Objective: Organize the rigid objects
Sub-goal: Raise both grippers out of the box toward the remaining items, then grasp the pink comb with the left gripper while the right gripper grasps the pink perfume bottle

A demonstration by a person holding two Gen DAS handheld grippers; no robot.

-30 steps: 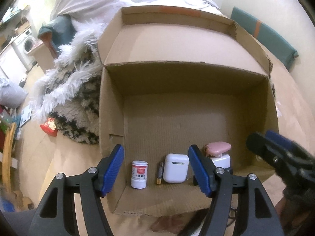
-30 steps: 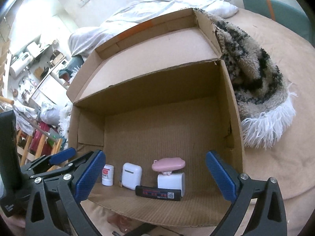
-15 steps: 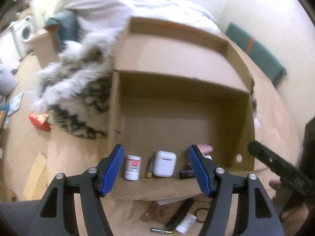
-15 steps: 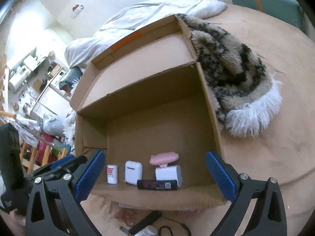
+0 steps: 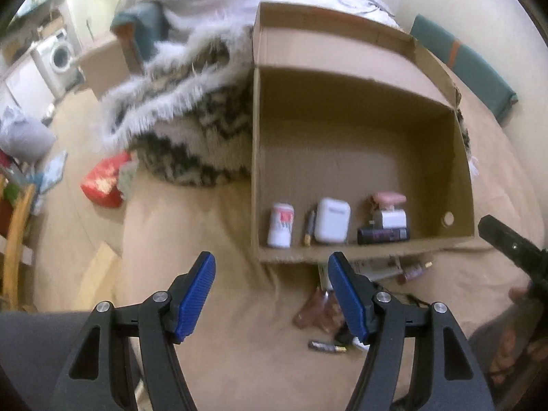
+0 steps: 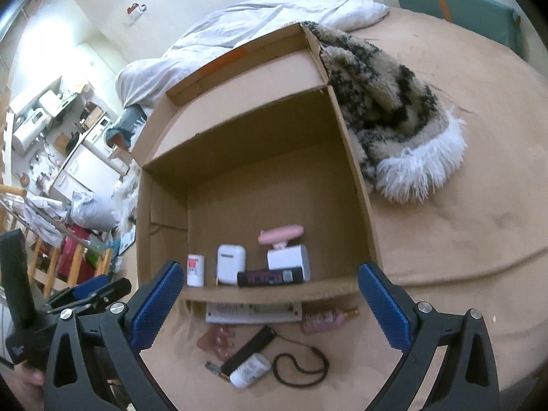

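Note:
An open cardboard box (image 5: 359, 157) (image 6: 260, 185) lies on a tan bed sheet. Along its near wall stand a red-labelled white bottle (image 6: 195, 270), a white earbud case (image 6: 231, 263), a pink item (image 6: 281, 234) on a white block (image 6: 289, 260), and a black tube (image 6: 270, 276). In front of the box lie a flat white pack (image 6: 251, 312), a pink bottle (image 6: 323, 320), a black stick (image 6: 248, 347), a small white bottle (image 6: 250, 370), a cord loop (image 6: 301, 366) and a battery (image 5: 327, 346). My left gripper (image 5: 271, 263) and right gripper (image 6: 270, 274) hang open over the sheet, nothing between their fingers.
A shaggy patterned blanket (image 6: 394, 120) (image 5: 178, 113) lies against both sides of the box. A white duvet (image 6: 274, 17) lies behind it and a green cushion (image 5: 462, 65) at the far right. A red packet (image 5: 102, 185) lies off the bed's left edge.
Both grippers have drawn back from the box, which now looks smaller and farther. The loose things in front of it have come into view. The jaws stand as before.

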